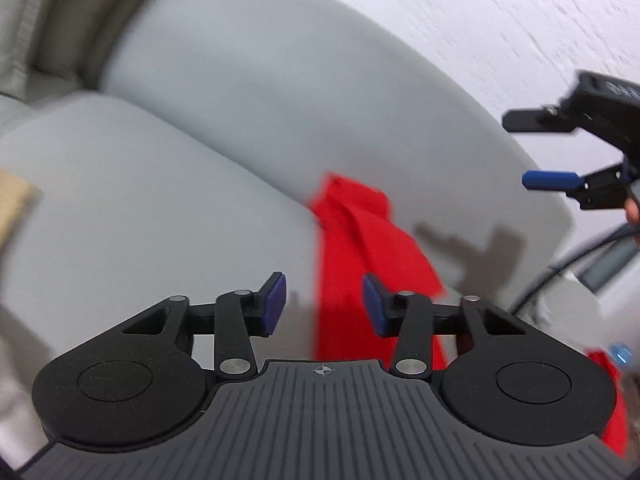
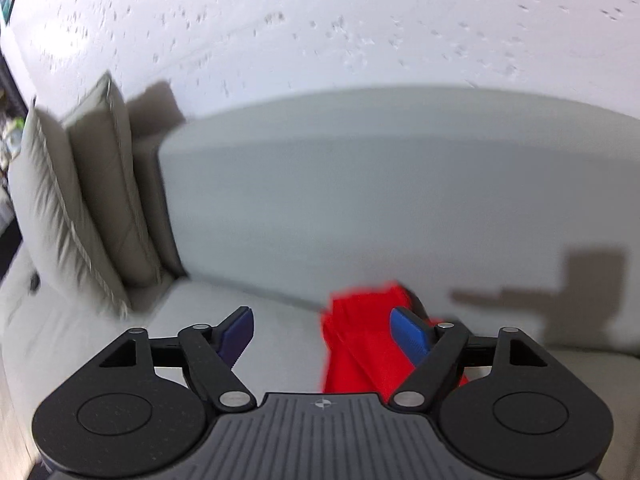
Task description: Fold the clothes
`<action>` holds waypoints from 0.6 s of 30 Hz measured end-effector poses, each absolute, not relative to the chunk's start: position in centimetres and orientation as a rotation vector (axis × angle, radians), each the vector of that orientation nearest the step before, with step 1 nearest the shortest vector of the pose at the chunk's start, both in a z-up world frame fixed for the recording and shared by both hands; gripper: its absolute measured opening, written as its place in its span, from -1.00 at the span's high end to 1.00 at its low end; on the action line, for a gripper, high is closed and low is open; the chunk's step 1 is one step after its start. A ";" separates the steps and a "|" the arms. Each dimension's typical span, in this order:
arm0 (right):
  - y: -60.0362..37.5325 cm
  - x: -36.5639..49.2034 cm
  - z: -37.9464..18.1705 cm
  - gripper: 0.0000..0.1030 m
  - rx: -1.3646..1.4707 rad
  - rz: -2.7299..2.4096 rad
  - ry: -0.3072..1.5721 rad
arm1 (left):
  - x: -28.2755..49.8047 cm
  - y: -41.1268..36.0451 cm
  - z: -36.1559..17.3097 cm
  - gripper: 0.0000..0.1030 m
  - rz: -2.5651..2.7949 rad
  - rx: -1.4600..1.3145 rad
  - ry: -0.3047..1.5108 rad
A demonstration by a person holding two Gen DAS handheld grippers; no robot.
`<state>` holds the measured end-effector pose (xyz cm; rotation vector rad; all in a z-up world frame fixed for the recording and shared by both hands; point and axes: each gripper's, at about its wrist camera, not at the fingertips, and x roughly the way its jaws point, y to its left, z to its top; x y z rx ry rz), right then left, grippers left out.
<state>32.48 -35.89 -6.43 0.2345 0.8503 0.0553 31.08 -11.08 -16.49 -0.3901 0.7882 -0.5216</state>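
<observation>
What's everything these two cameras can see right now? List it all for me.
Red garment: one, bright red, crumpled on the sofa seat against the backrest.
Sofa: one, pale grey, filling most of both views.
Cushions: two, beige, upright at the sofa's far end.
Wall: white, textured, behind the sofa.
Tan item: one, at the left wrist view's edge; too blurred to identify.
Cable: one, dark, trailing below the right gripper.
Left gripper: one, black with blue pads, jaws apart above the garment, holding nothing.
Right gripper: one, black with blue pads, jaws wide apart, holding nothing.
</observation>
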 end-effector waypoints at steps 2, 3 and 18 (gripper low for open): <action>-37.1 30.0 -7.5 -0.27 0.223 0.044 0.895 | 31.1 -12.9 -17.0 0.63 -0.564 -0.340 0.837; -37.6 29.0 -8.9 0.20 0.208 0.039 0.939 | 31.1 -13.6 -17.2 0.66 -0.574 -0.313 0.852; -39.1 19.6 -20.0 0.64 0.101 -0.118 1.162 | 29.0 -16.7 -19.9 0.75 -0.321 0.119 0.942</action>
